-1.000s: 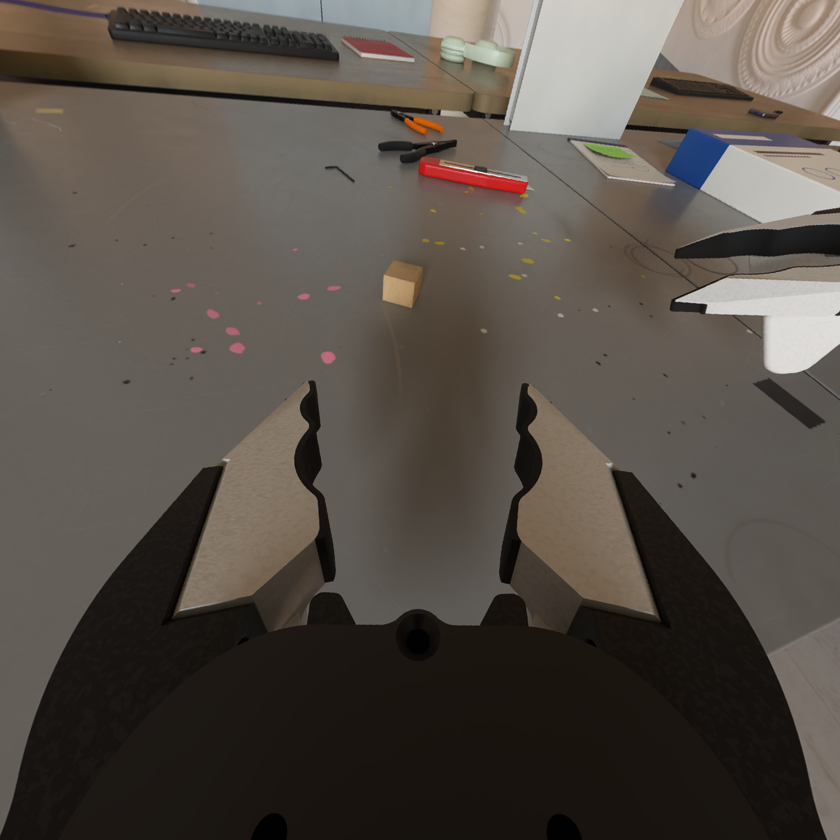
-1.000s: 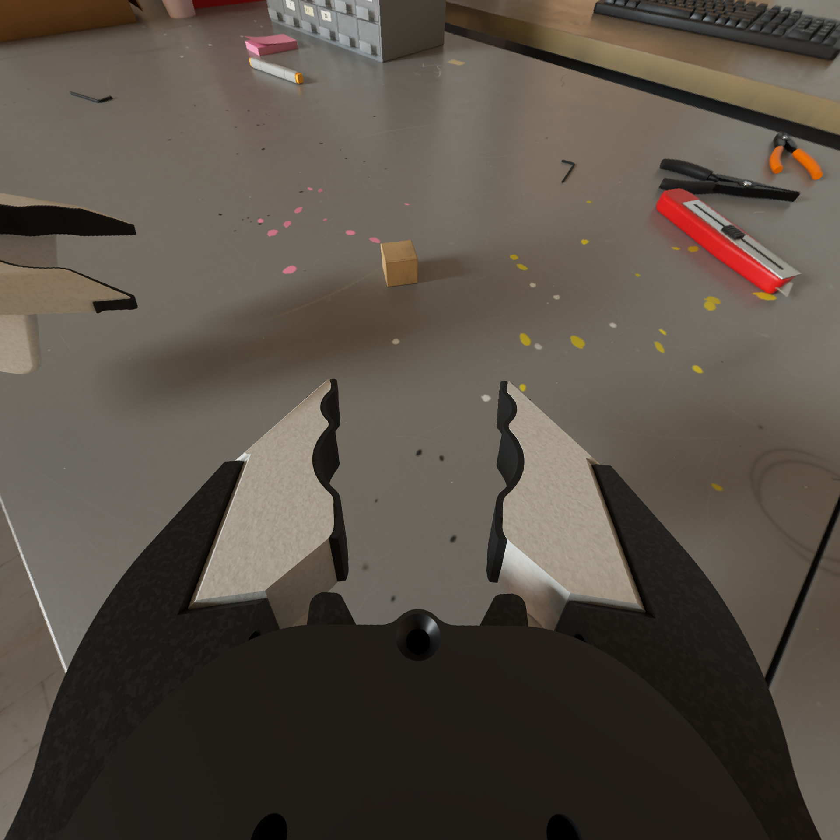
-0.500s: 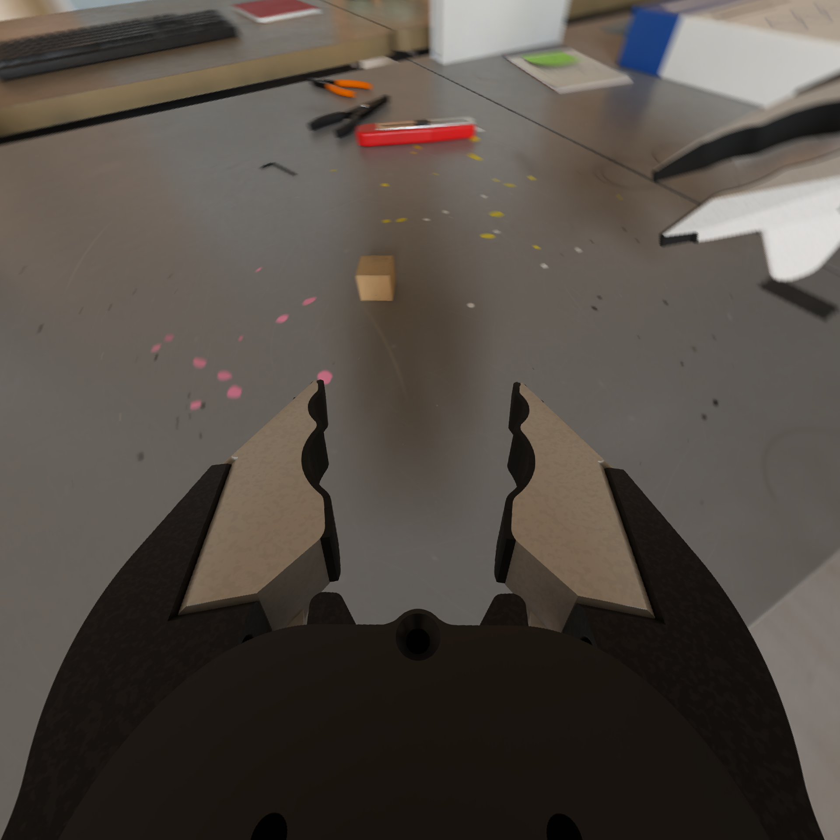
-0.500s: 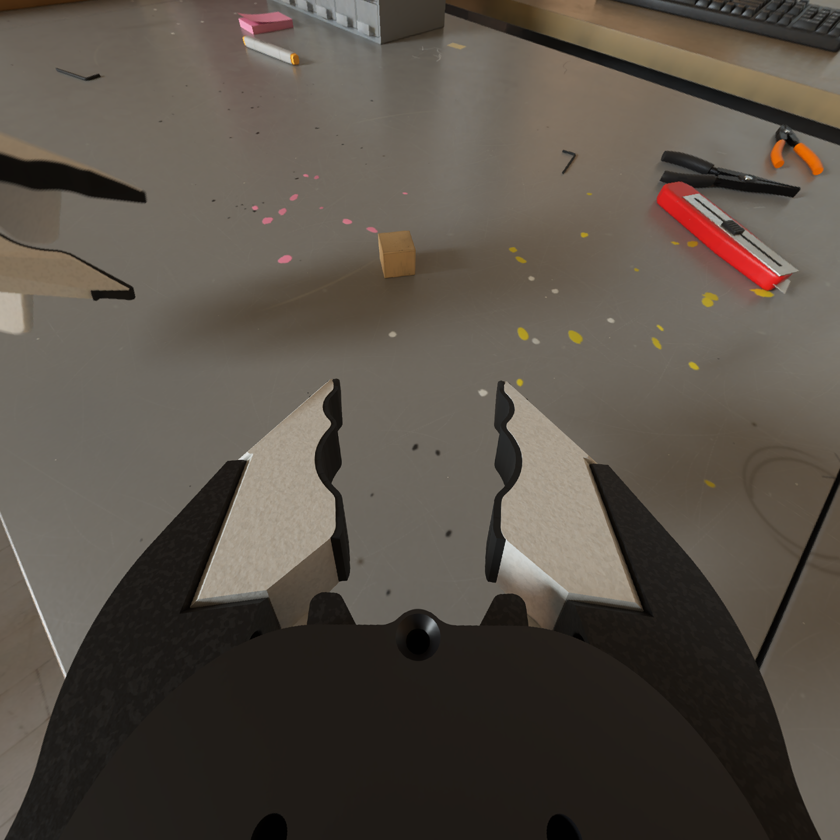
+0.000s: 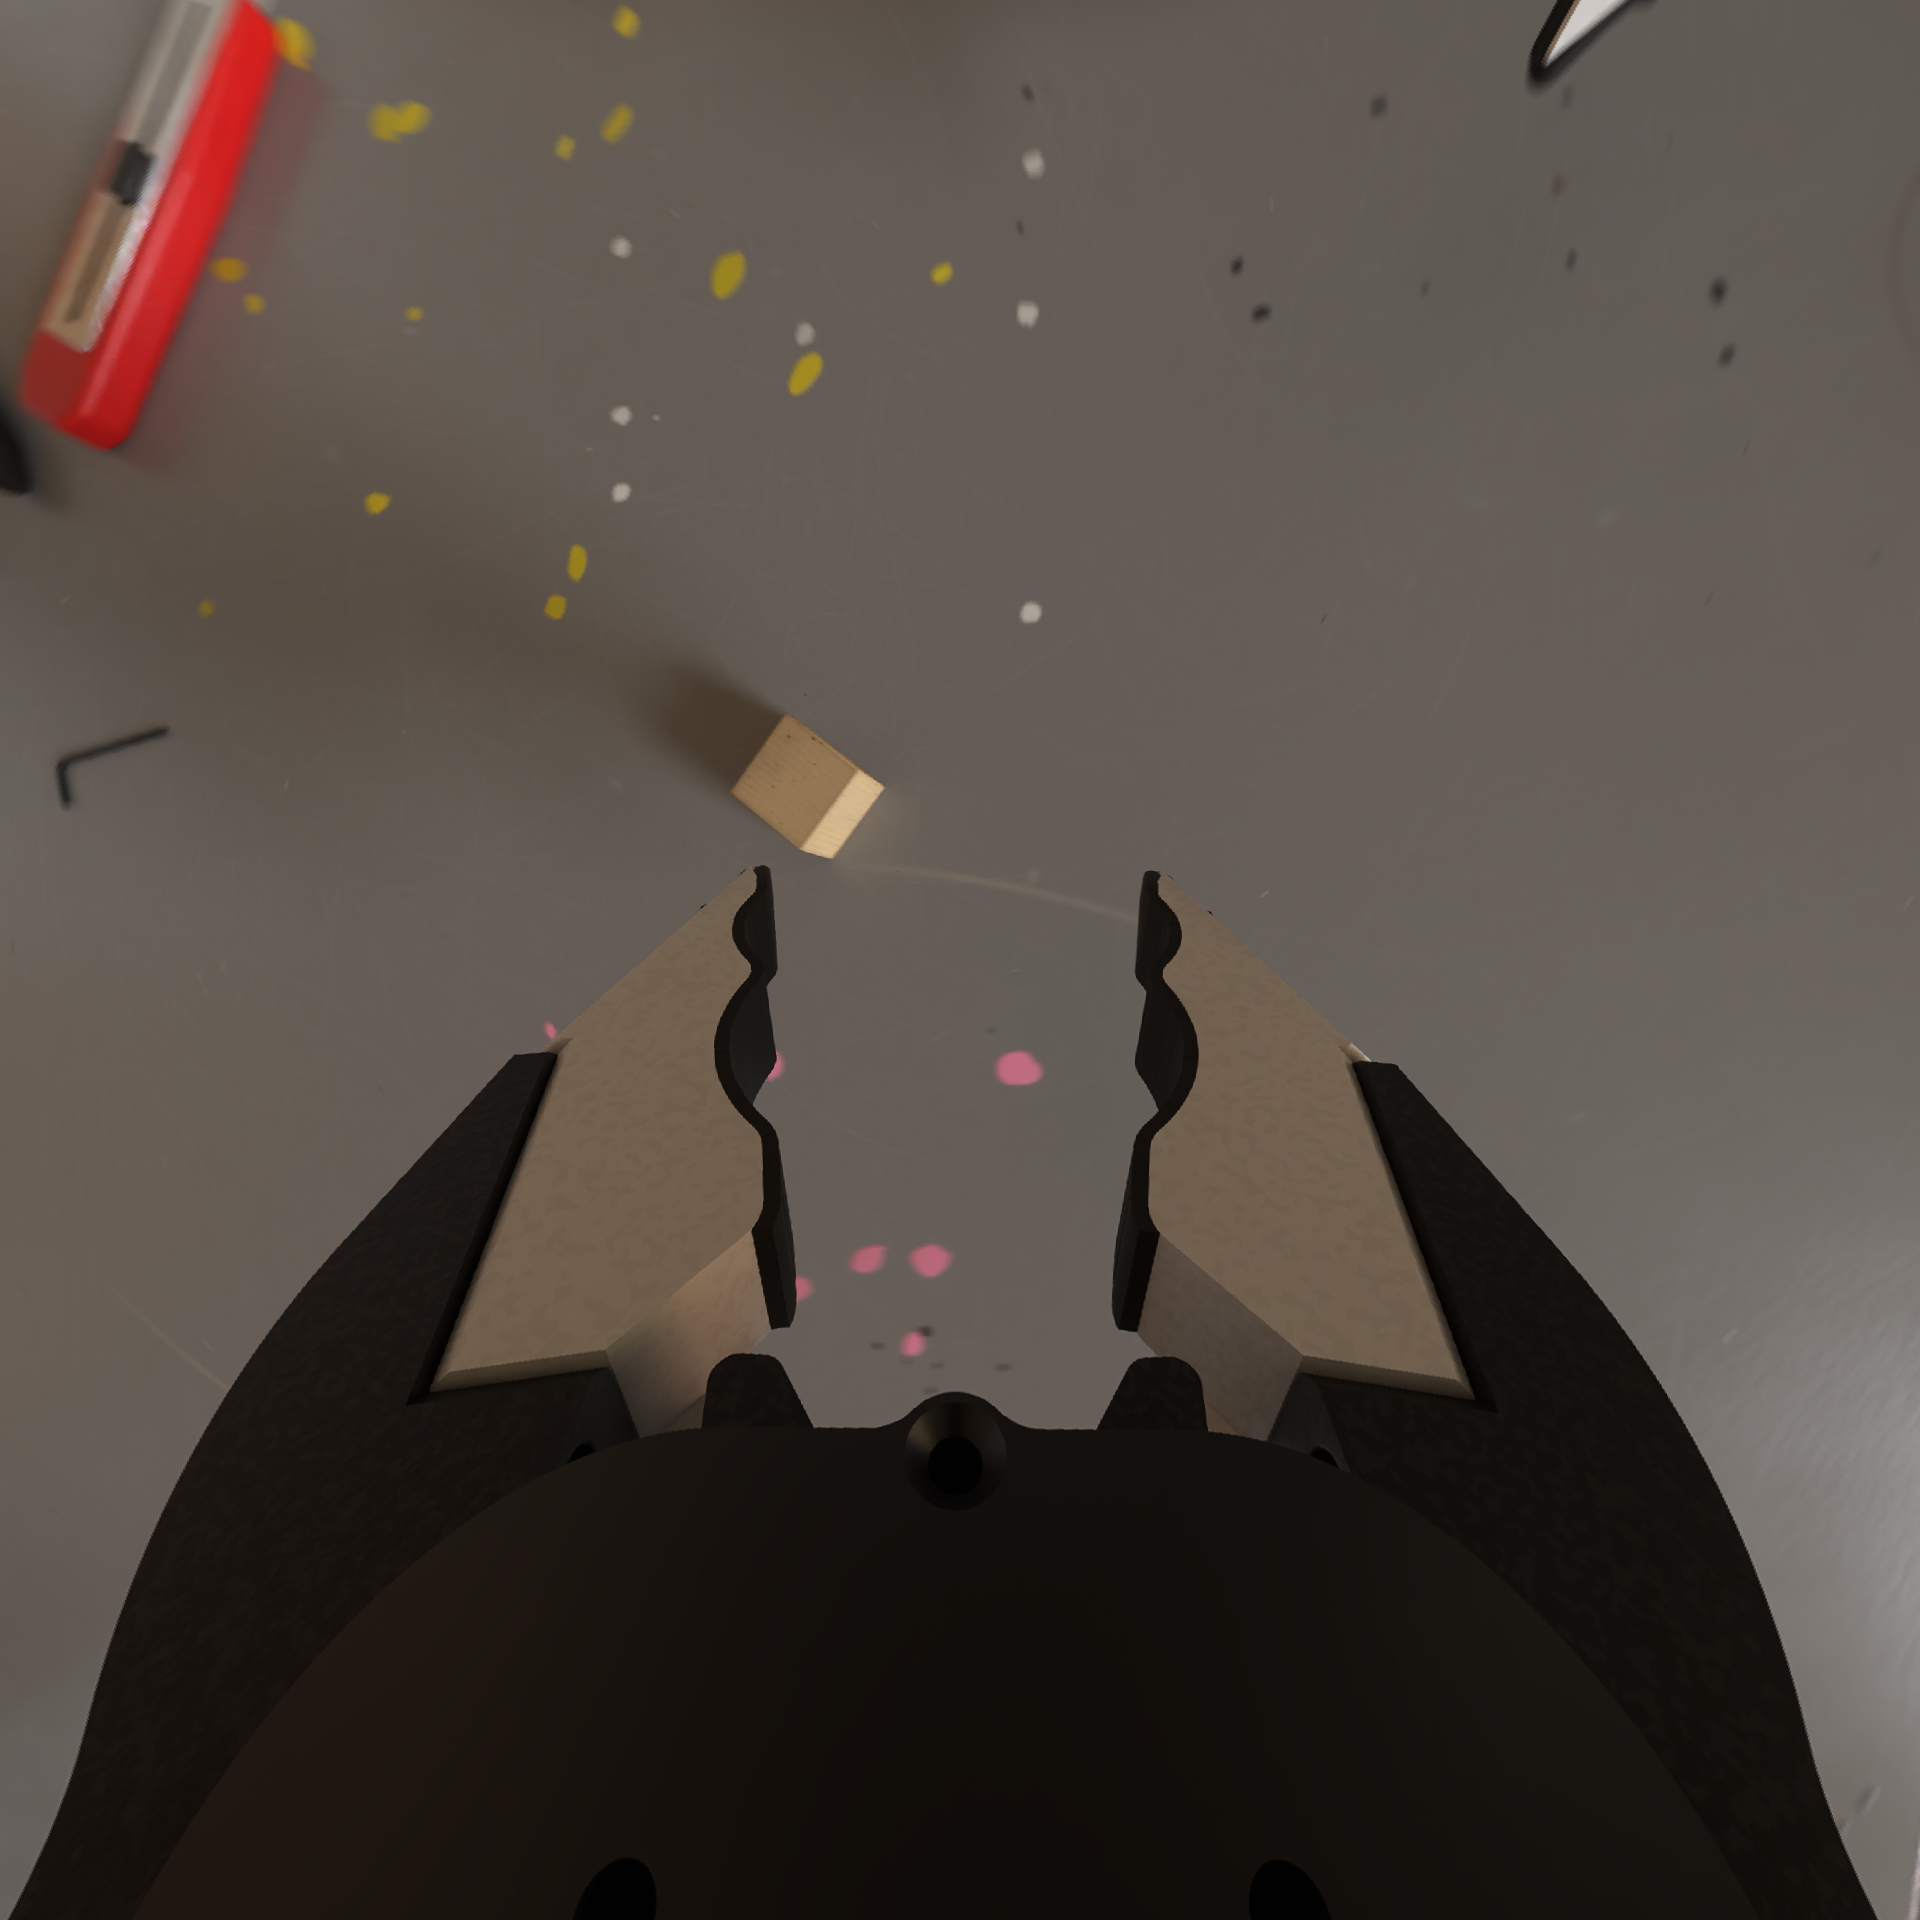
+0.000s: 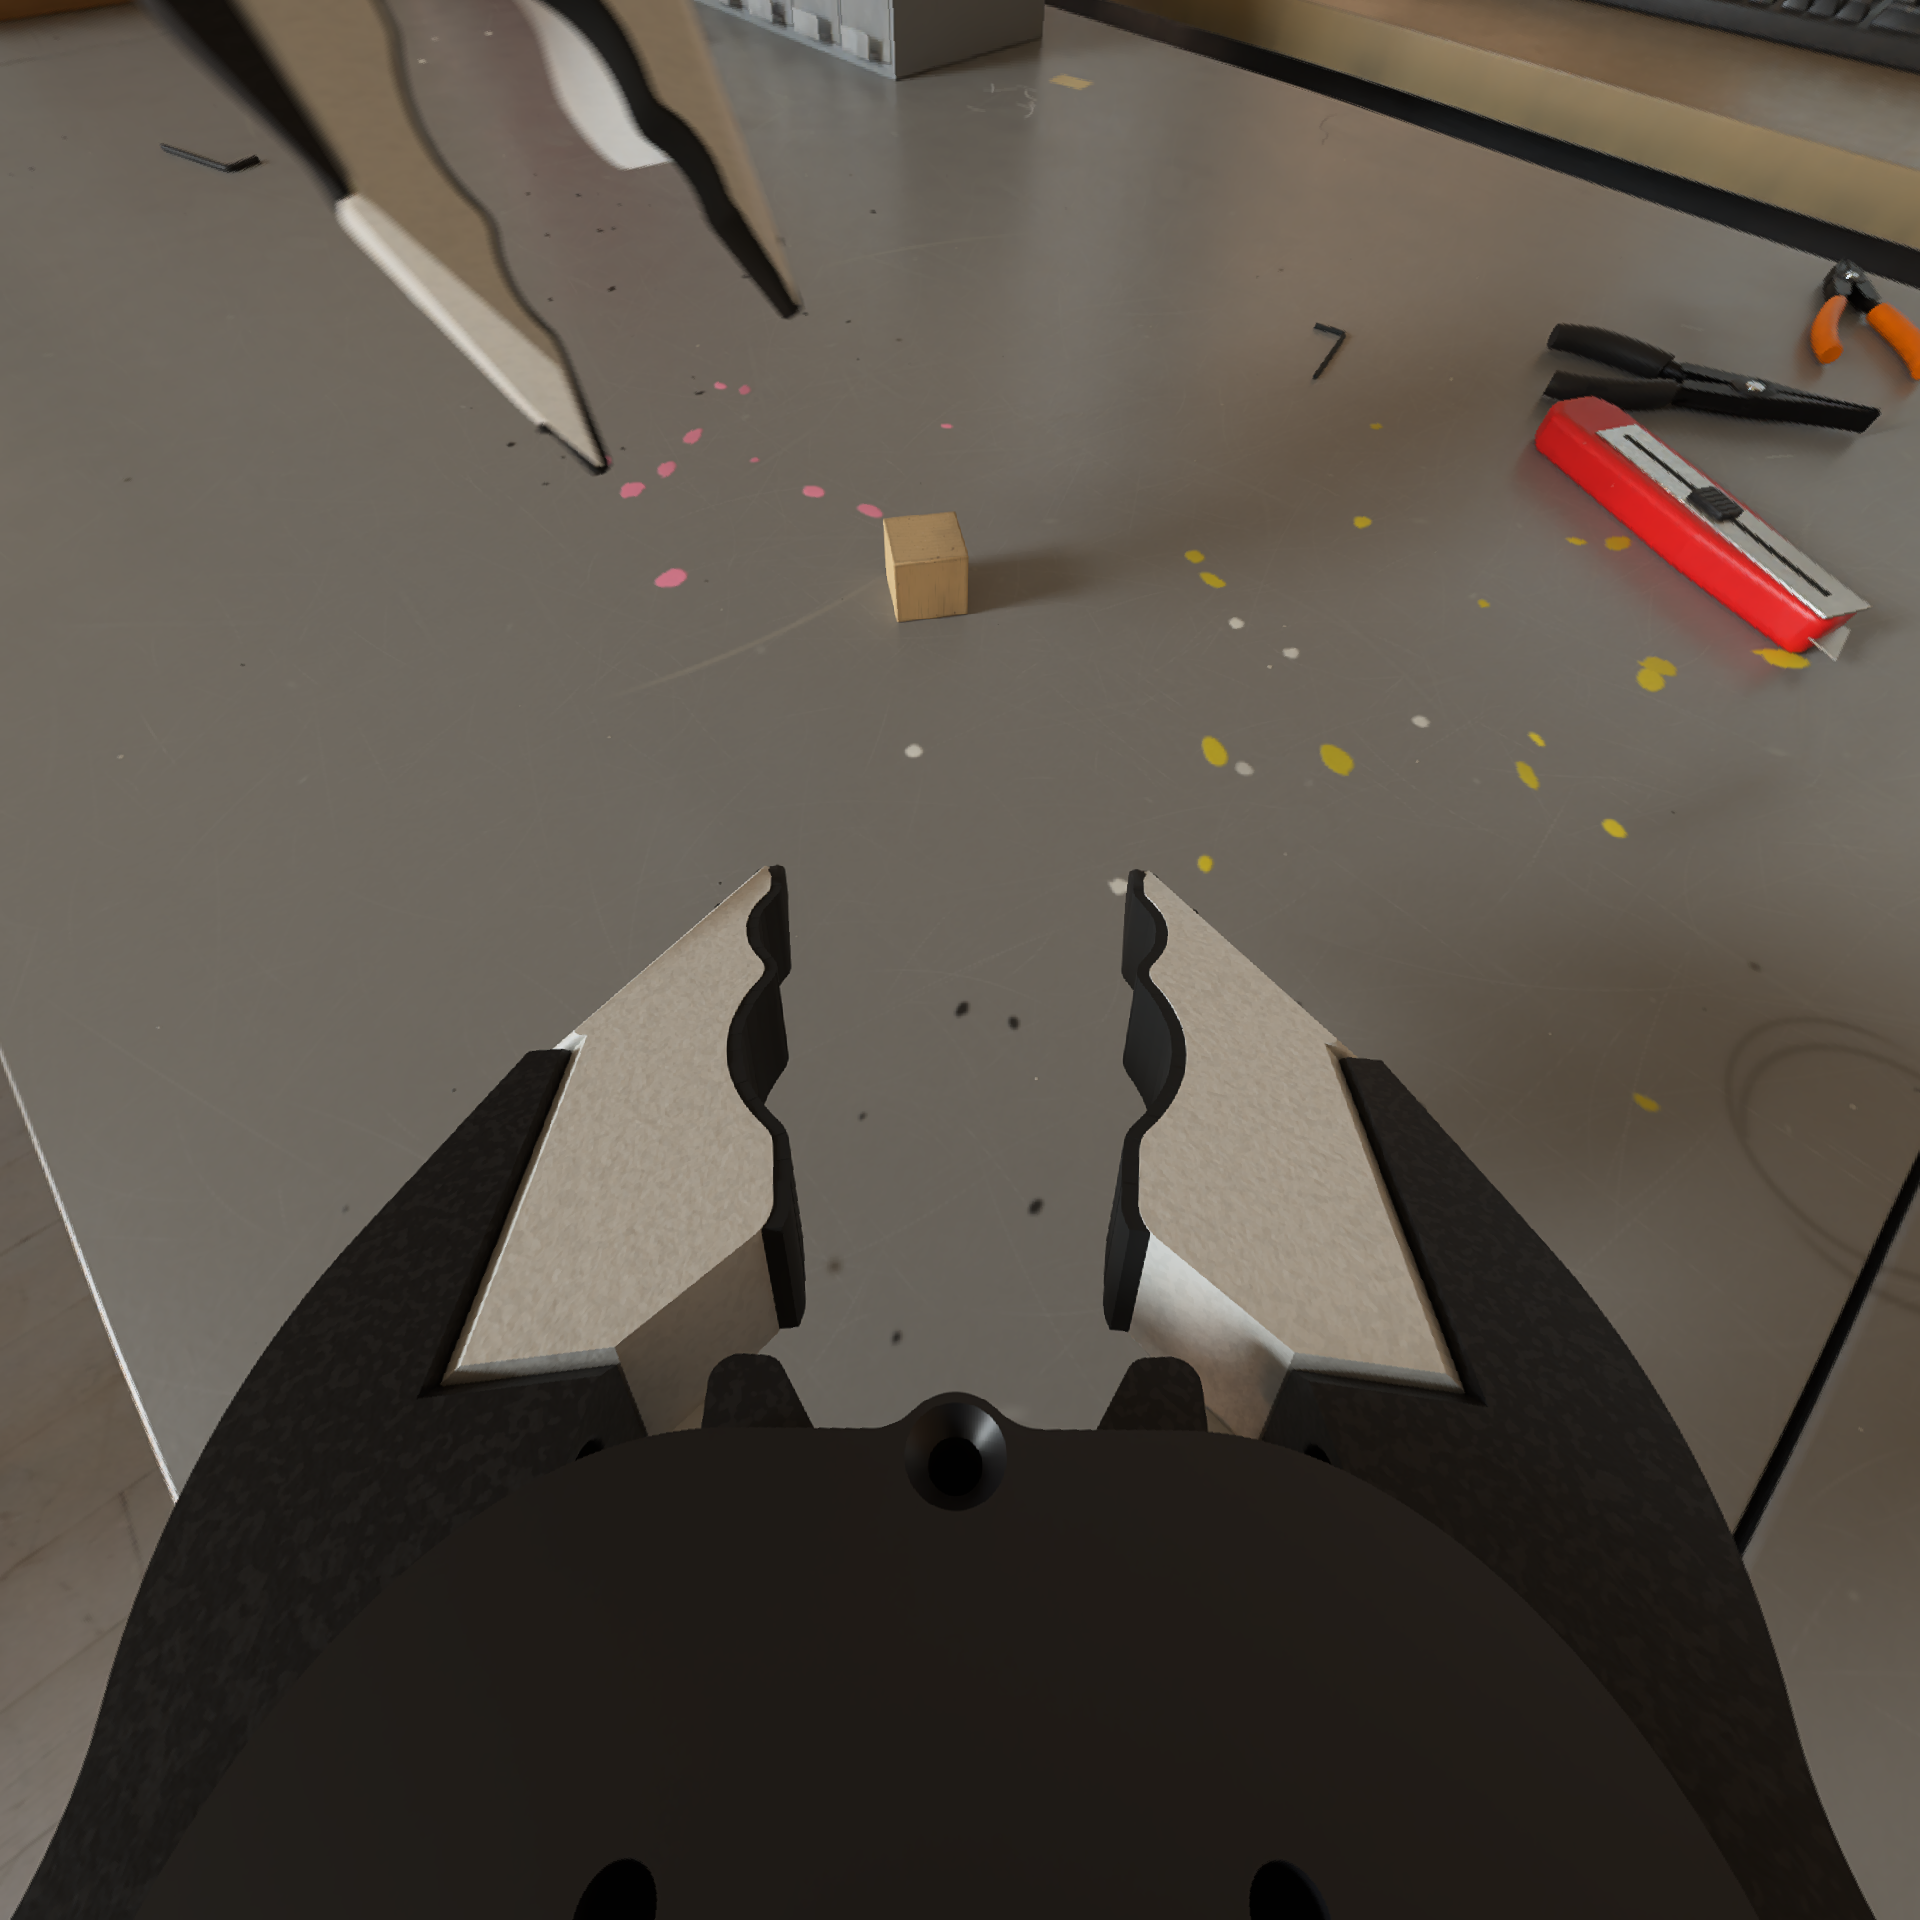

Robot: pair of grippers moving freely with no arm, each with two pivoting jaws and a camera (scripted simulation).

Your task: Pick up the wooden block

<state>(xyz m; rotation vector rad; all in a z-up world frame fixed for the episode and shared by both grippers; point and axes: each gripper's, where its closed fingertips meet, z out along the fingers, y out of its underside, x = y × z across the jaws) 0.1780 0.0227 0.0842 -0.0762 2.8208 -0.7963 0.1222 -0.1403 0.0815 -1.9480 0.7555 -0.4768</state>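
A small wooden block (image 5: 807, 785) rests on the grey table, just beyond my left gripper's fingertips and a little left of their centre line. My left gripper (image 5: 951, 875) is open and empty, looking steeply down at the table. In the right wrist view the block (image 6: 925, 566) stands well ahead of my right gripper (image 6: 954, 878), which is open and empty and low over the near part of the table. The left gripper also shows in the right wrist view (image 6: 691, 390), hanging tips down, up and left of the block.
A red utility knife (image 6: 1699, 525) lies to the right, with black pliers (image 6: 1704, 384) and orange-handled cutters (image 6: 1865, 317) behind it. A black hex key (image 6: 1327, 348) lies behind the block. The knife (image 5: 145, 229) and hex key (image 5: 99, 758) show left in the left wrist view. The table's edge (image 6: 83, 1268) runs near left.
My left gripper has moved forward over the table and tipped steeply down, so the block now lies just past its fingertips. My right gripper has barely moved.
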